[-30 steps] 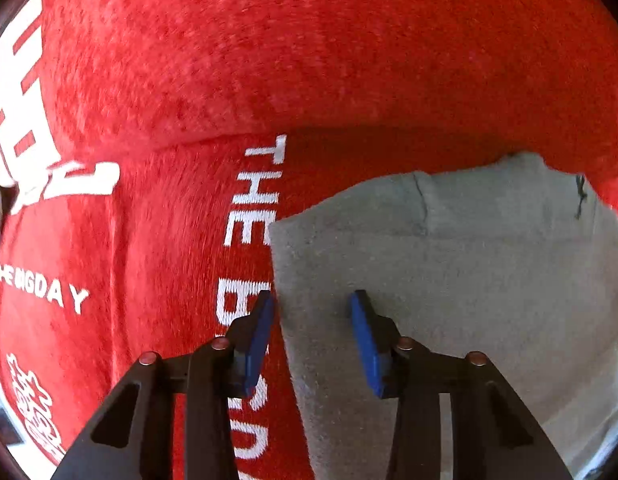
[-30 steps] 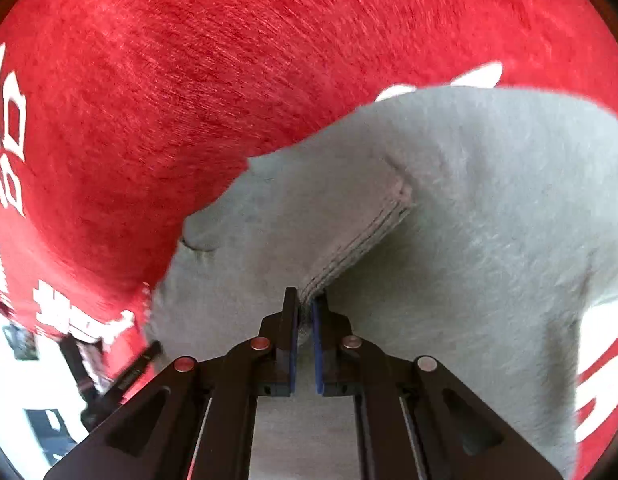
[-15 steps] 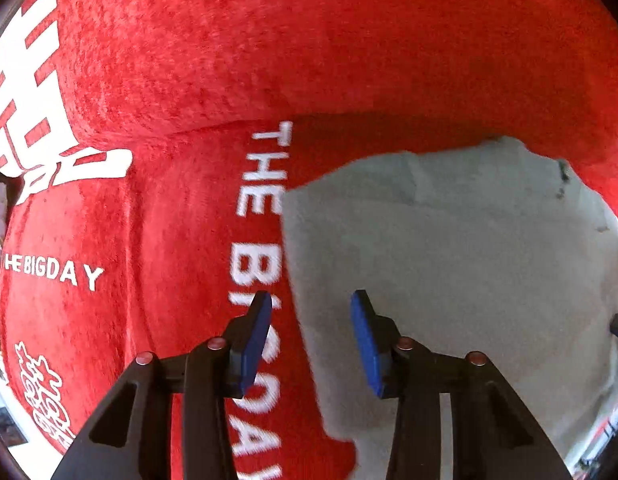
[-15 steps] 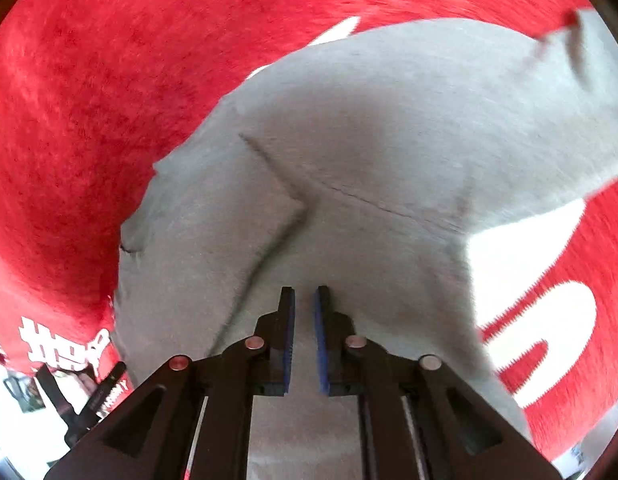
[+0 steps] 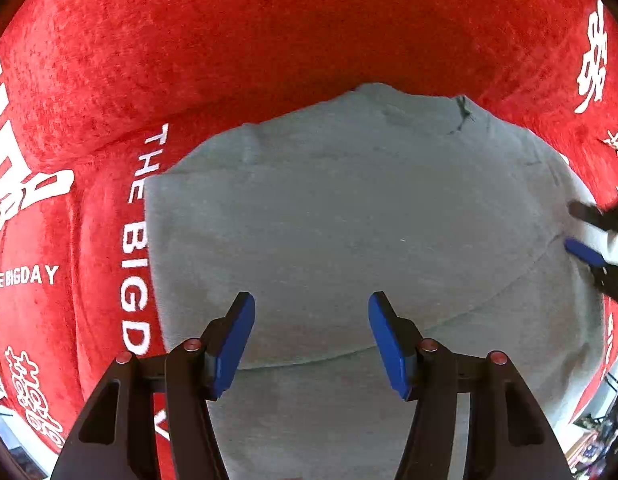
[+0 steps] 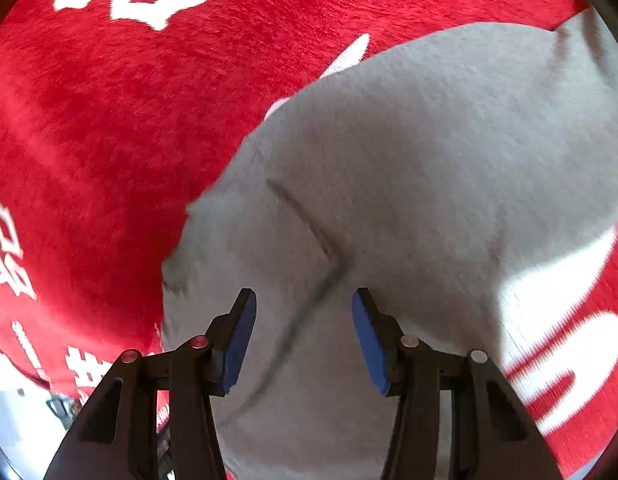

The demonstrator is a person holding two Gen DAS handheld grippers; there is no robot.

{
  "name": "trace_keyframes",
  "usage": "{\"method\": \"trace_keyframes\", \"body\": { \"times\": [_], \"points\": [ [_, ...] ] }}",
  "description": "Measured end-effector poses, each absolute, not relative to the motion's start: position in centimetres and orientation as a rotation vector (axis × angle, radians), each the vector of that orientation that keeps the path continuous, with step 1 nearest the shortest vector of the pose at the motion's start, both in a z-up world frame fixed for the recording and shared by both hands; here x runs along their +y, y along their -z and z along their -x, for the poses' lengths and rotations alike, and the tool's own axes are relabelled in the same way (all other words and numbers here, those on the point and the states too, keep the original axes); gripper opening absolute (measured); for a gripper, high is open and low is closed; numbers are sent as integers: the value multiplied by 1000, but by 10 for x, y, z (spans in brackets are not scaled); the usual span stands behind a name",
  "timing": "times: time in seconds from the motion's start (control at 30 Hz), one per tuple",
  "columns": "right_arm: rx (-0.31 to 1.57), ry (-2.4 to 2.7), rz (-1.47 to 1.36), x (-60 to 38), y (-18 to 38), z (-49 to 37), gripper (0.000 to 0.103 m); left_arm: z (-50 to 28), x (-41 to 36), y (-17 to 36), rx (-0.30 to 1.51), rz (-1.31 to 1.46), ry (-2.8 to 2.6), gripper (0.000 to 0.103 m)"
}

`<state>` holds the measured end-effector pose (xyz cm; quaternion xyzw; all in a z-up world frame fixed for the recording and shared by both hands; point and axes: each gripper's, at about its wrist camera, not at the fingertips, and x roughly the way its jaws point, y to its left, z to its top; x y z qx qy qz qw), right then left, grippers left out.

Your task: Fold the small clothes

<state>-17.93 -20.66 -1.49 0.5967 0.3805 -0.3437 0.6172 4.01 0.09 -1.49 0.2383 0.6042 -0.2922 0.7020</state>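
A grey garment [image 5: 349, 216] lies flat and folded on a red plush cloth. My left gripper [image 5: 311, 344] hangs above its middle, pointing straight down, jaws opening, nothing between the blue pads. In the right wrist view the same grey garment [image 6: 429, 184] fills the right half, with a folded edge and seam running under my right gripper [image 6: 303, 336]. Its jaws are opening too; the pads stand apart above the fabric and press on nothing. The right gripper [image 5: 589, 236] also shows at the right edge of the left wrist view, by the garment's border.
The red plush cloth [image 5: 269, 40] with white lettering covers the whole surface around the garment. Its edge and some clutter beyond it show at the lower left [image 6: 13, 400] of the right wrist view.
My right gripper let go of the garment's folded edge and its jaws spread. The left gripper moved from the garment's left edge over its middle and opened wider.
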Motion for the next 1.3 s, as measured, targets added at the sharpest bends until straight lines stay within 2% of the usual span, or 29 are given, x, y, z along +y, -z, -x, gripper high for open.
{"method": "trace_keyframes", "body": {
  "times": [0.03, 0.07, 0.37, 0.43, 0.47, 0.53, 0.57, 0.6, 0.77, 0.87, 1.13, 1.17, 1.3],
  "points": [
    [876, 792, -1371, -209, 17, 177, 17, -39, 0, 15, 1345, -532, 649, 87],
    [901, 795, -1356, -211, 19, 173, 7, -36, -2, 12, 1343, -525, 644, 94],
    [1022, 779, -1251, -207, 13, 178, 8, -29, -9, 12, 1304, -579, 581, 94],
    [1032, 769, -1242, -206, 7, 181, 12, -25, -14, 11, 1306, -588, 584, 94],
    [1038, 761, -1231, -206, 4, 184, 17, -23, -15, 13, 1320, -587, 589, 94],
    [1043, 729, -1217, -203, -4, 189, 42, -19, -18, 15, 1339, -589, 587, 94],
    [1043, 722, -1213, -201, -7, 195, 60, -16, -20, 17, 1346, -591, 589, 94],
    [1040, 714, -1210, -199, -11, 200, 64, -13, -23, 18, 1353, -598, 590, 94],
    [1047, 671, -1218, -187, -24, 224, 65, 4, -36, 17, 1366, -620, 633, 94],
    [1058, 653, -1226, -180, -24, 228, 72, 14, -44, 16, 1372, -638, 648, 94],
    [1048, 613, -1242, -173, -27, 235, 80, 30, -62, 6, 1380, -617, 657, 94],
    [1046, 609, -1243, -173, -28, 237, 81, 31, -63, 5, 1379, -614, 661, 103],
    [1023, 597, -1251, -178, -30, 240, 83, 40, -76, -4, 1384, -623, 681, 103]
  ]
}}
